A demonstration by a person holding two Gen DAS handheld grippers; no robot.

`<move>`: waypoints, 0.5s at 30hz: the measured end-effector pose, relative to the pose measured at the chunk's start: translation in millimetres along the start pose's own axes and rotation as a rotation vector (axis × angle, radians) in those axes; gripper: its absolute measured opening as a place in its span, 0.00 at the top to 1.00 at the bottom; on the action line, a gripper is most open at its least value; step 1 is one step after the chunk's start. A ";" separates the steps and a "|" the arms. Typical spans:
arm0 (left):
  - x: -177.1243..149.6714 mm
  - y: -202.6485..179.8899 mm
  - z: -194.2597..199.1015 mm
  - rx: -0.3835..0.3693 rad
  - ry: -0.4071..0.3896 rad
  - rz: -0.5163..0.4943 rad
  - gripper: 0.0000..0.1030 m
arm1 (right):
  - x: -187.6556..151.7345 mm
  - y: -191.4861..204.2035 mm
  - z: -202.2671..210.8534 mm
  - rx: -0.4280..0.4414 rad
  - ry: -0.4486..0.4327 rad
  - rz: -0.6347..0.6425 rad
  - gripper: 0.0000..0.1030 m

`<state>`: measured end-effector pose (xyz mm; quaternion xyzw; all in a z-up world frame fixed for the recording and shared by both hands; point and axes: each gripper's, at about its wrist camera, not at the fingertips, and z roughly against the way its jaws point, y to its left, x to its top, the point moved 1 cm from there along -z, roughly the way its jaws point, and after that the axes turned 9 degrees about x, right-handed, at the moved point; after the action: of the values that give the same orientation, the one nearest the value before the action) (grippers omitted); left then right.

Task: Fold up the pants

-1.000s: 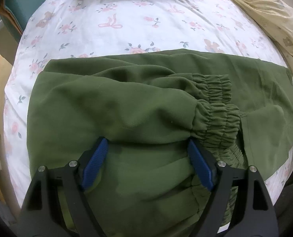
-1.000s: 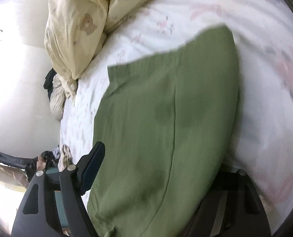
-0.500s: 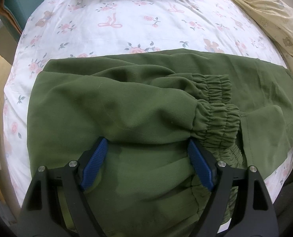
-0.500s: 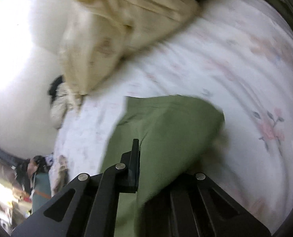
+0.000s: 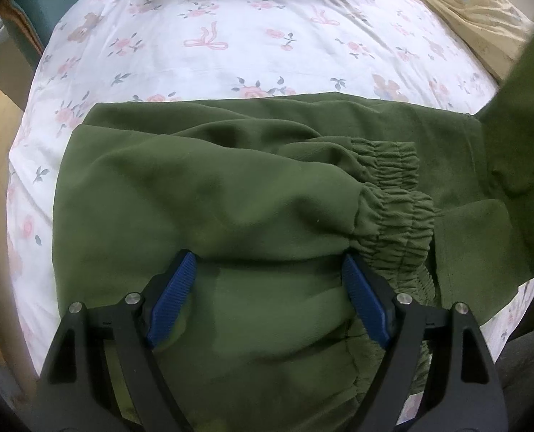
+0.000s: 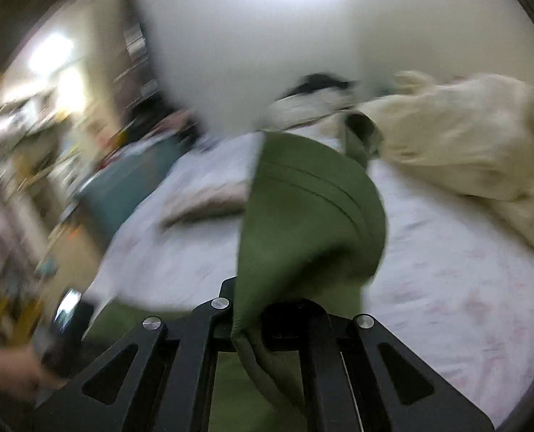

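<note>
While the left gripper (image 5: 267, 280) rests with jaws spread wide over the olive-green fleece pants (image 5: 209, 198) lying on the white floral bedsheet (image 5: 230, 36), the right gripper (image 6: 256, 318) is clamped on their lifted end. Judging by this, a fold-over is under way; next, carry that end leftward across the gathered waistband (image 5: 393, 194).

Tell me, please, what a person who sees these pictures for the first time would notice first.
The green pants fill the middle of the left wrist view, spread on the flowered bedsheet, with the left gripper resting on them, jaws wide apart. In the blurred right wrist view, the right gripper is shut on a raised fold of the same pants, lifted above the bed. A cream blanket lies bunched at the right.
</note>
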<state>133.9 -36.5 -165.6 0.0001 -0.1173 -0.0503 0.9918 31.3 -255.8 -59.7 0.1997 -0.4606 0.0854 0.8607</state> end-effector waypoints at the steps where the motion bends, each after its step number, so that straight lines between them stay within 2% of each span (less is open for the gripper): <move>1: -0.5 0.7 -0.1 -0.003 0.001 0.003 0.22 | -14.4 14.6 -13.6 0.008 0.042 0.023 0.97; 2: -0.5 1.3 -0.2 -0.007 0.003 0.006 0.22 | -31.5 27.5 -28.5 0.025 0.092 0.035 0.94; 5: -1.1 3.9 1.1 -0.022 0.011 0.024 0.21 | -93.3 53.3 -81.6 0.097 0.342 0.034 0.89; 6: -1.6 5.0 1.9 -0.028 0.015 0.029 0.21 | -111.8 59.4 -93.7 0.108 0.424 0.039 0.86; 7: -2.2 6.2 3.2 -0.034 0.017 0.036 0.21 | -121.1 64.4 -97.6 0.119 0.469 0.059 0.81; 9: -2.6 9.8 6.1 -0.046 0.023 0.060 0.21 | -125.9 70.1 -91.8 0.117 0.486 0.105 0.80; 11: -1.4 14.6 10.1 -0.066 0.028 0.096 0.21 | -118.8 65.1 -84.0 0.144 0.509 0.066 0.78; 13: 0.7 19.5 14.8 -0.091 0.030 0.136 0.21 | -103.7 56.2 -67.6 0.183 0.480 -0.003 0.77; 15: 2.8 20.4 20.2 -0.127 0.028 0.162 0.21 | -88.7 50.6 -48.5 0.209 0.424 -0.040 0.57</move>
<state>134.0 -16.2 -145.1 -0.0715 -0.0997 0.0226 0.9922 1.5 -186.2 -143.7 0.2744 -0.2541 0.1555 0.9143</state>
